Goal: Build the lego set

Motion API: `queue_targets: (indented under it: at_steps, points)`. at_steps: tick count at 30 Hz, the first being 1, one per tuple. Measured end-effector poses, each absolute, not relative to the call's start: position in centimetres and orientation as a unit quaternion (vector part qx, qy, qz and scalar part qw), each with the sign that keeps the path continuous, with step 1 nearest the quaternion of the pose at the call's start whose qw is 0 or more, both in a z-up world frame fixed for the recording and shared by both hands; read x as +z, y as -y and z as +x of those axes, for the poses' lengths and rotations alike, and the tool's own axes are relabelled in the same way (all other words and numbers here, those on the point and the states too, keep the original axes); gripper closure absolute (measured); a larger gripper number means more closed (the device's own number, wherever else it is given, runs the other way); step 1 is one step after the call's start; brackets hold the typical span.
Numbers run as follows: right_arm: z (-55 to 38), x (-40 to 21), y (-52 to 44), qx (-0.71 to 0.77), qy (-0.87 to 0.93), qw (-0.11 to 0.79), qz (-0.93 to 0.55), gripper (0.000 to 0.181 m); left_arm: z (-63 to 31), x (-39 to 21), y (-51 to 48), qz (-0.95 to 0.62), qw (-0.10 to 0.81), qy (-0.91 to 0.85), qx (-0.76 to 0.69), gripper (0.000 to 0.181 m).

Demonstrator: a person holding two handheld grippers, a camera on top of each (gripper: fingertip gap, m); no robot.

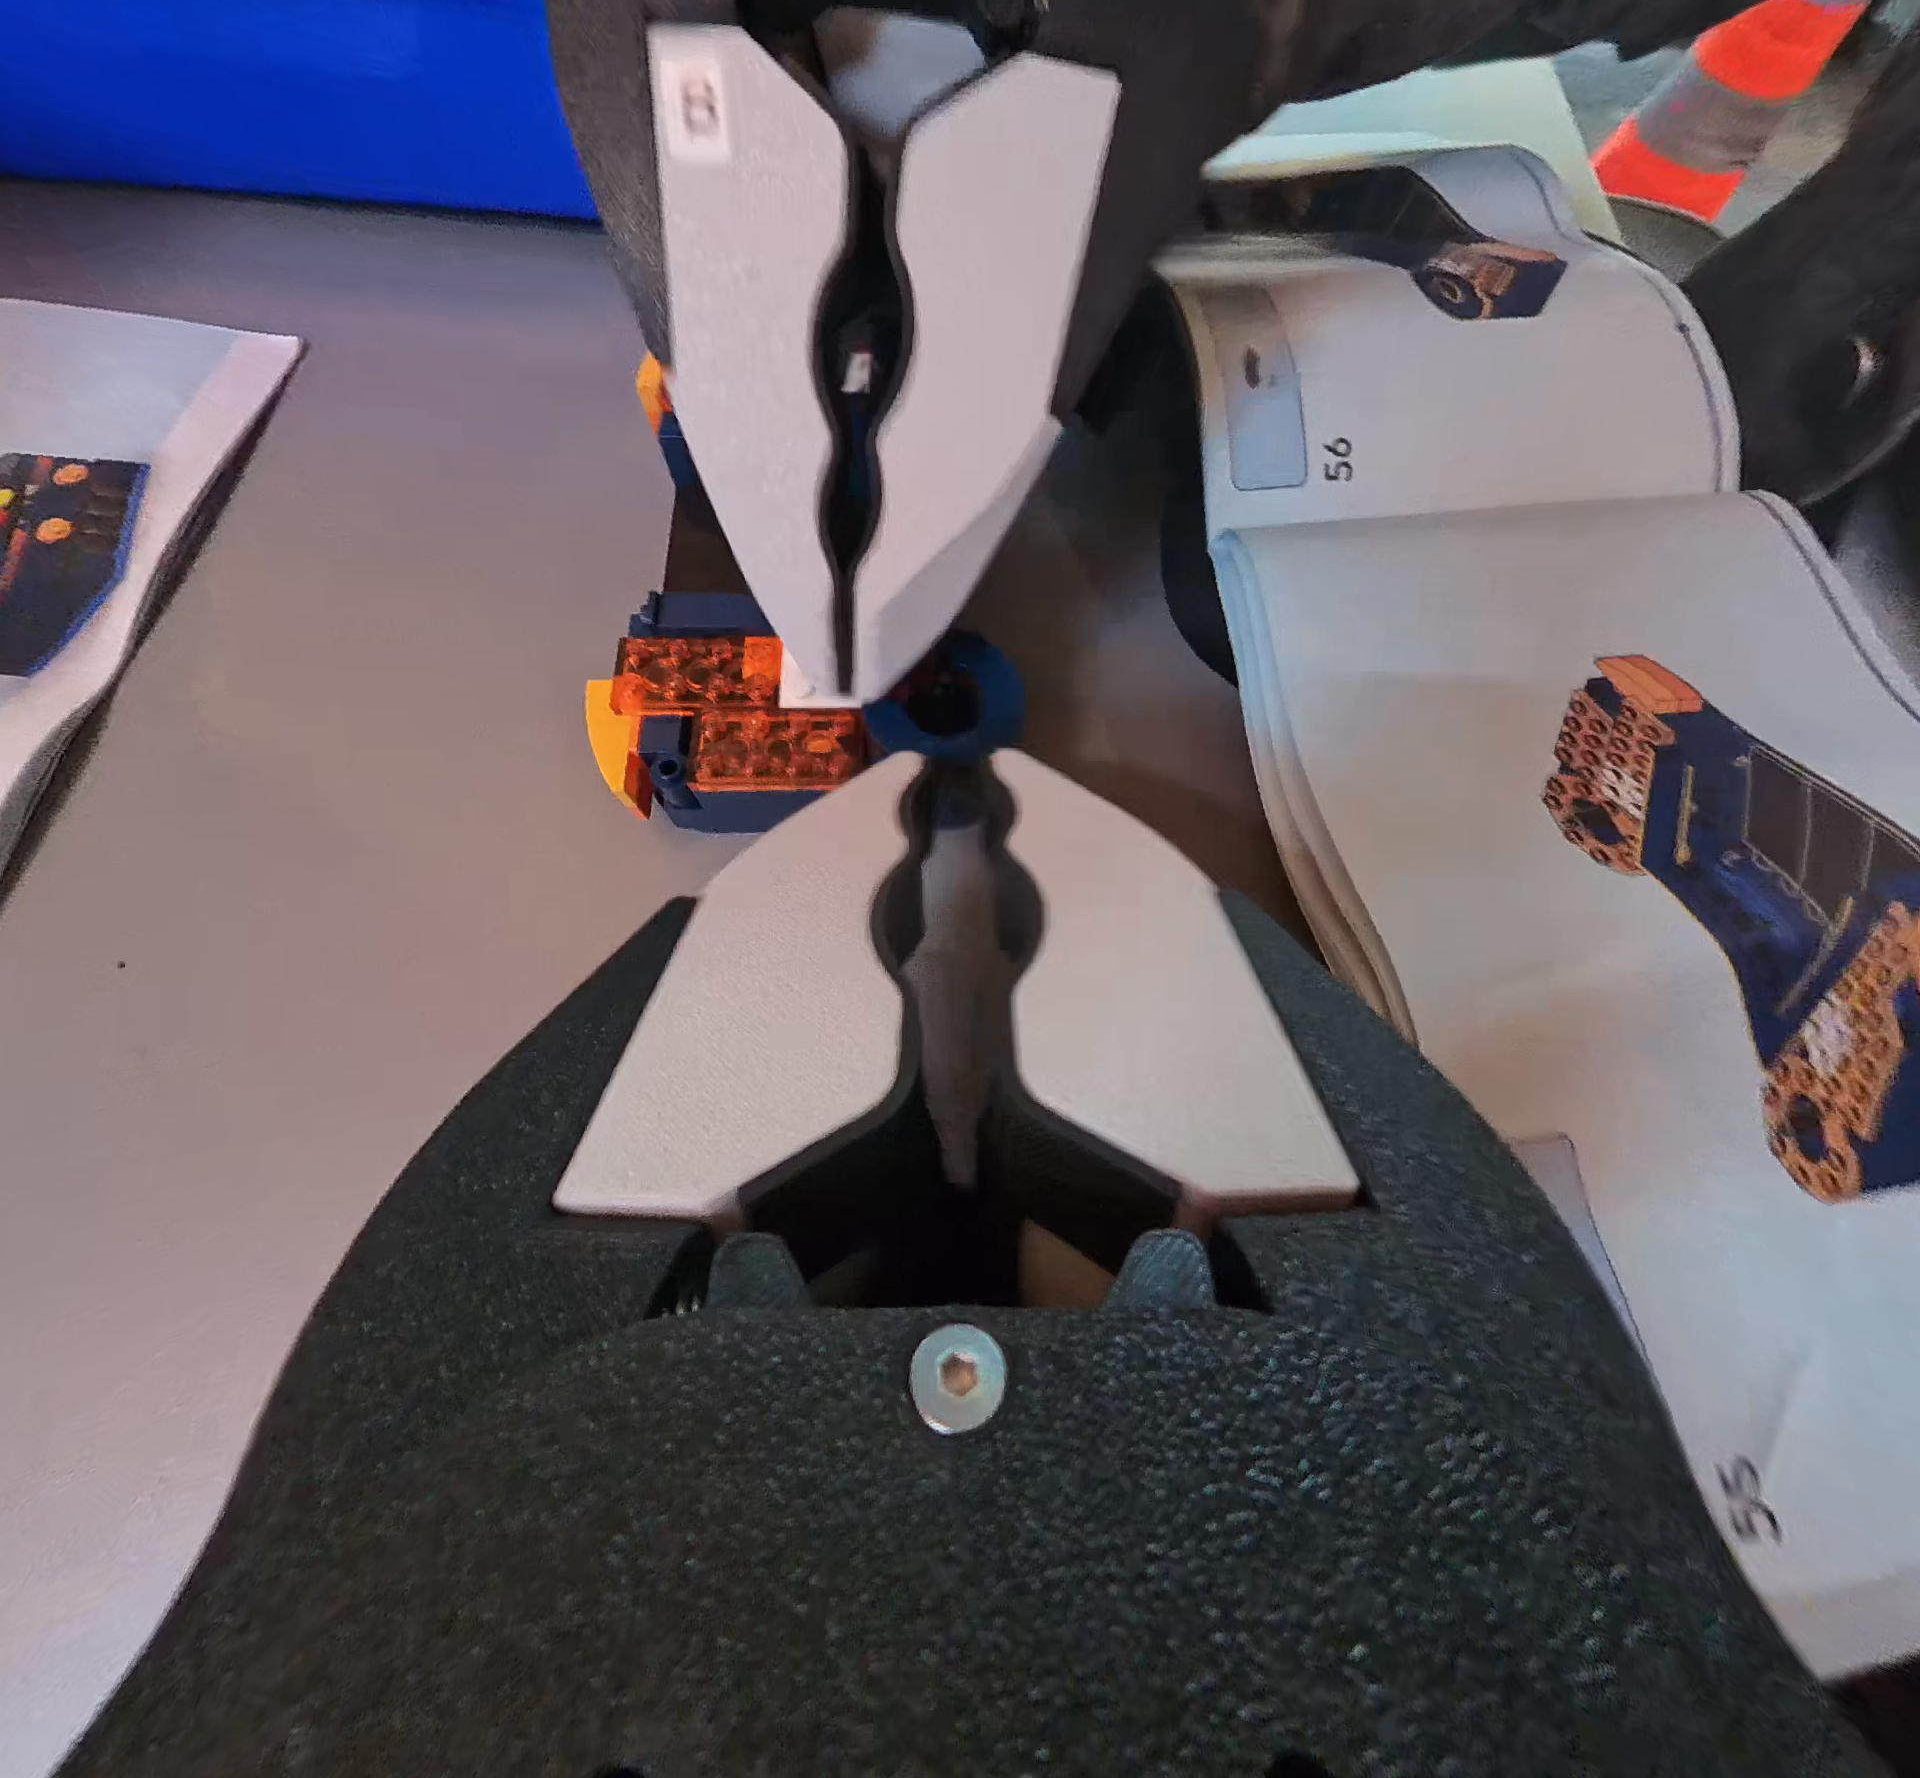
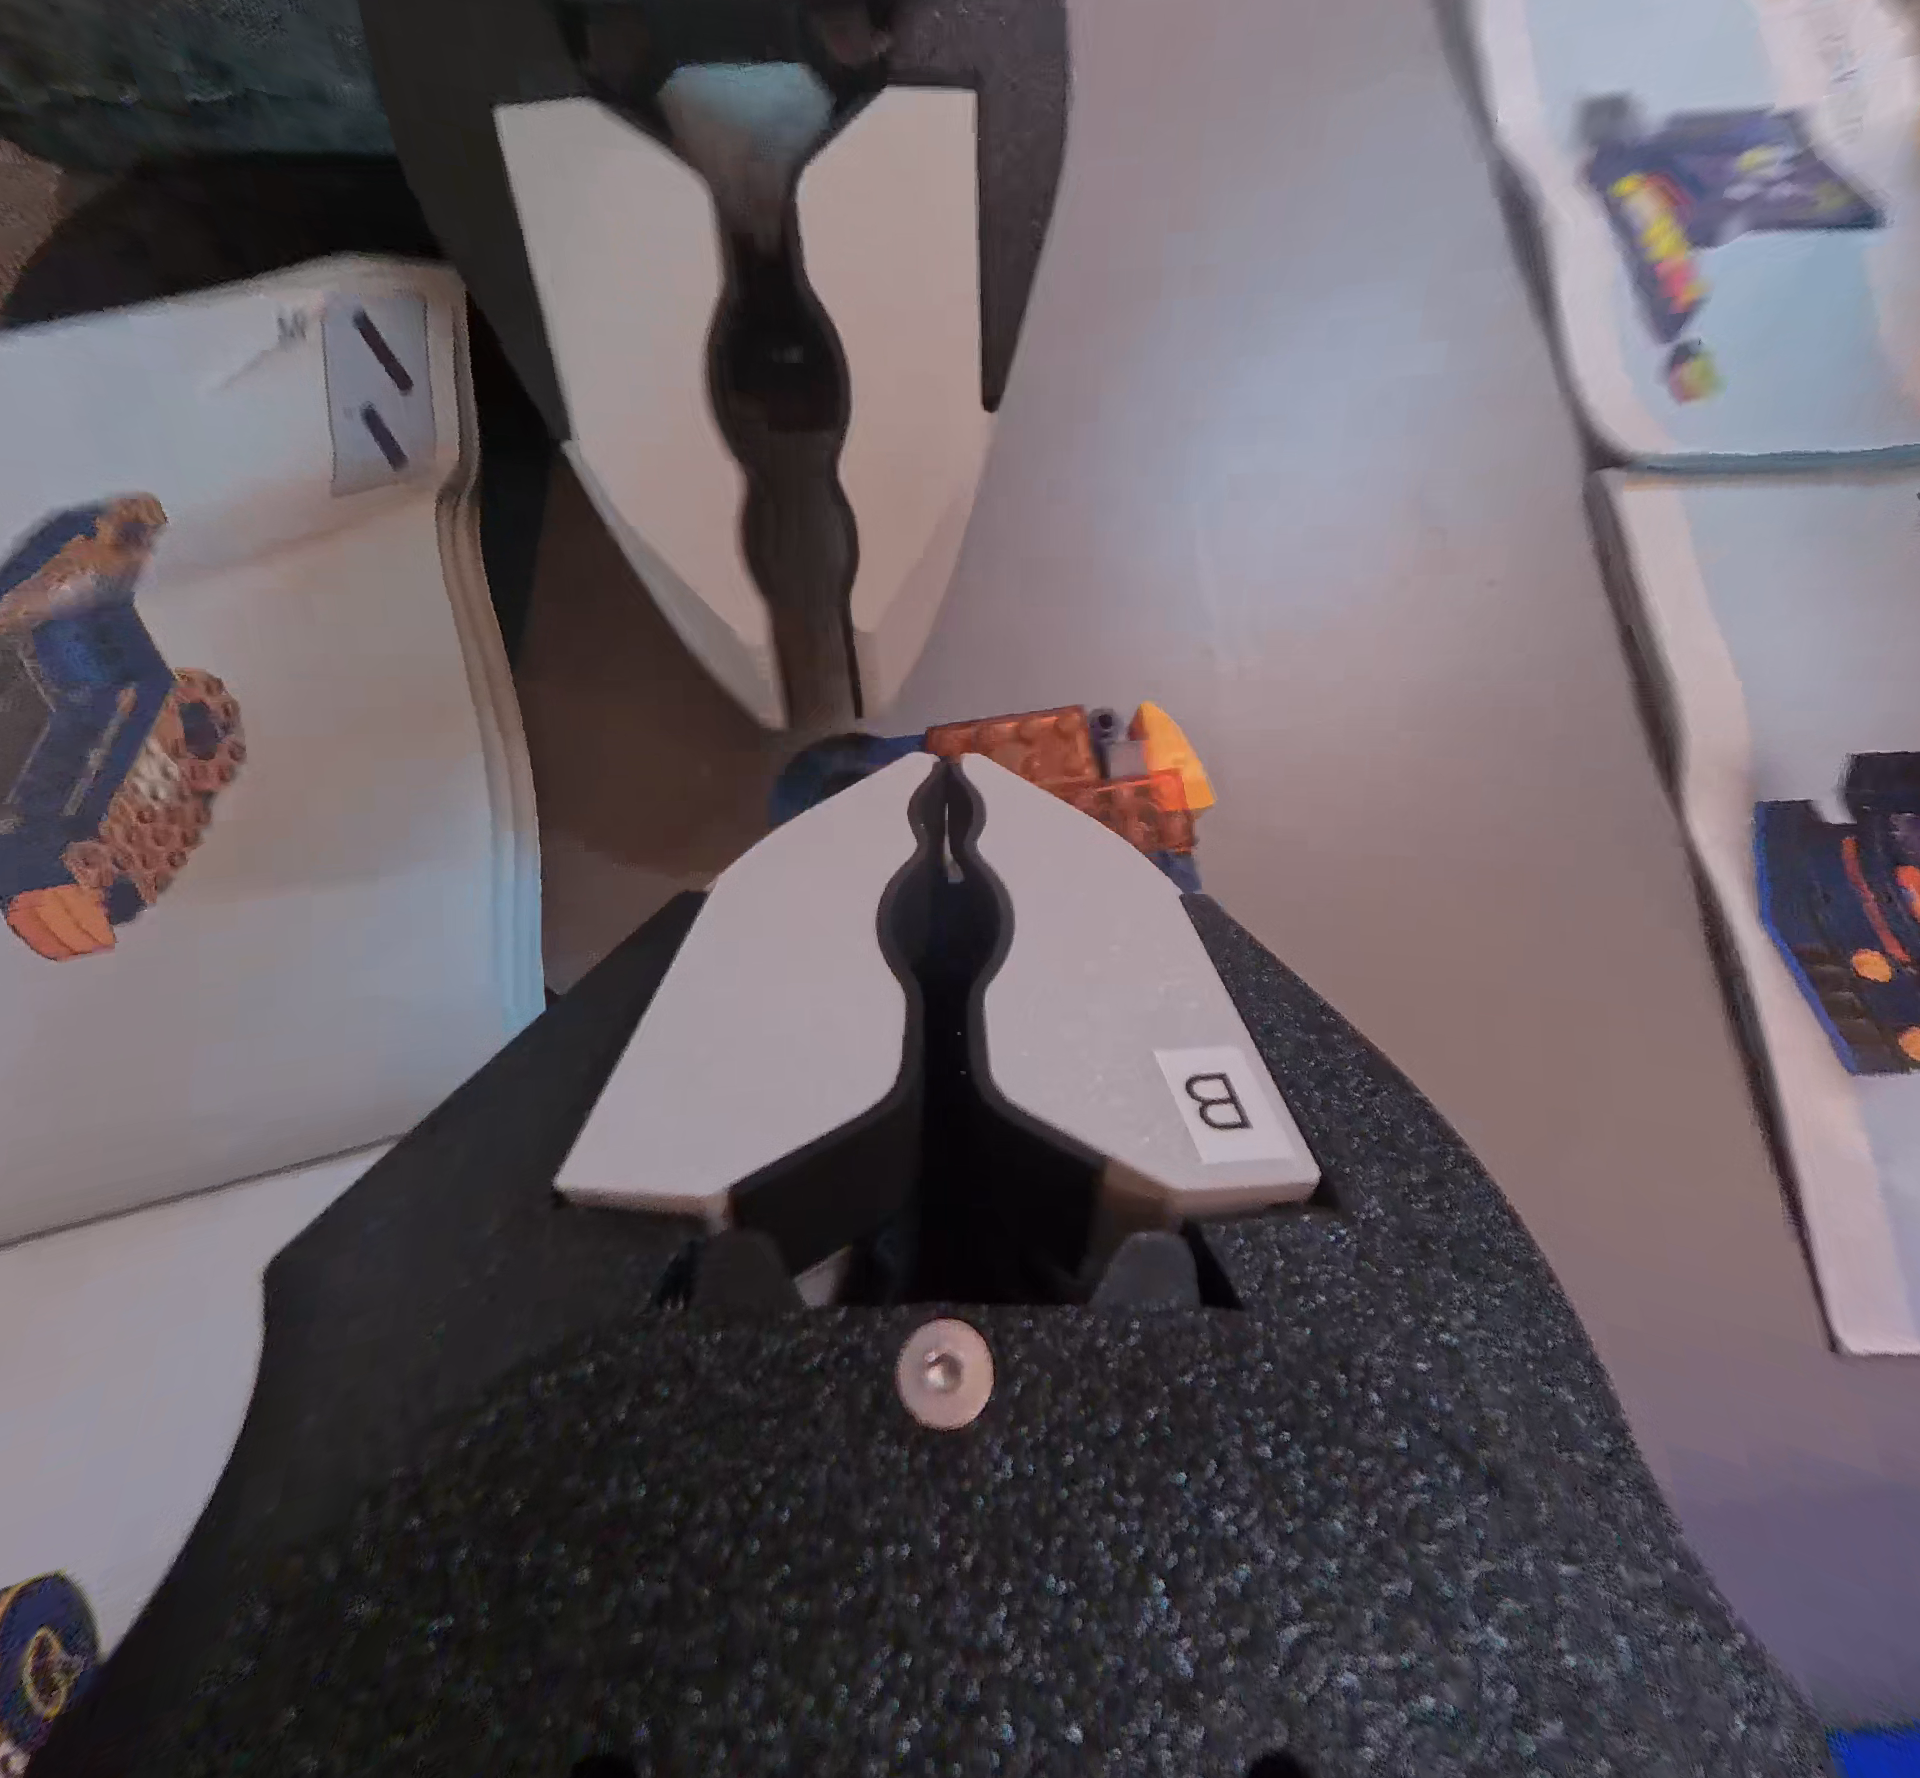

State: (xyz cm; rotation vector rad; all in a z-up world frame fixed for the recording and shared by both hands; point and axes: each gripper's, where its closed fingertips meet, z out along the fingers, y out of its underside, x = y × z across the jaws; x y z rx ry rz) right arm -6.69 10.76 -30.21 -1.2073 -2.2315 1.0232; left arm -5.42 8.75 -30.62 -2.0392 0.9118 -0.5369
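On the table [image 1: 343, 793], we see the lego model [image 1: 717, 731] mid-surface, left of the open instruction booklet [image 1: 1455, 845]. Our left gripper [image 1: 951, 772] pinches its dark blue ring [image 1: 945, 705]; our right gripper [image 1: 842, 689], narrowed, presses beside it. Uneven pressure could pop bricks loose.

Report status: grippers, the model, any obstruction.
Left gripper shut, tips at the blue ring. Right gripper shut, tips meeting the left over the model. Booklet close beside; nothing blocking.
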Motion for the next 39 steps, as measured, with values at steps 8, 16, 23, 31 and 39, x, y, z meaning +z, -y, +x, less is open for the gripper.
queue_targets:
  at_steps: [8, 16, 23, 31, 39]
  points:
    - [-4.6, -30.0, -10.1, 0.326, 0.850, 0.205, -0.359, 0.159, -4.9, -31.3, -9.0, -0.795, 0.421, -0.409, -0.154, 0.147]
    - [-5.2, -30.7, -9.3, 0.320, 0.864, 0.206, -0.331, 0.165, -5.0, -31.2, -9.4, -0.785, 0.441, -0.413, -0.135, 0.162]
    - [-5.1, -30.9, -9.0, 0.343, 0.851, 0.167, -0.362, 0.170, -5.0, -31.3, -9.3, -0.787, 0.440, -0.408, -0.146, 0.164]
    - [-5.1, -31.0, -9.2, 0.360, 0.839, 0.137, -0.385, 0.175, -5.0, -33.7, -8.6, -0.806, 0.379, -0.434, -0.133, 0.179]
    - [-5.4, -29.4, -9.2, 0.369, 0.831, 0.180, -0.375, 0.168, -7.2, -29.7, -9.4, -0.794, 0.457, -0.365, -0.163, 0.166]
